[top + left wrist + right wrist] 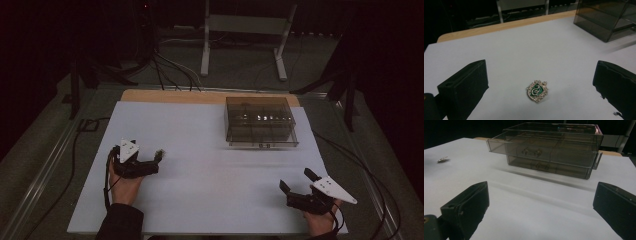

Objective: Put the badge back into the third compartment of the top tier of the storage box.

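A small shield-shaped brooch (537,90), green with a silver jewelled rim, lies flat on the white table sheet (529,50). My left gripper (541,75) is open, with the brooch between its black jaws and touching neither. From above, the brooch (160,153) sits just off the left gripper (155,161) at the table's left. My right gripper (297,180) stands open and holds nothing near the front right. Ahead of the right gripper (541,197) is a smoky clear drawer box (549,152), its upper drawer pulled out a little. The brooch (442,159) shows far to the left.
The drawer box (260,122) stands at the back right of the white sheet (200,190). A wooden table edge (170,96) runs behind it. Beyond are a white metal stand (245,25) and cables (165,70) on the floor.
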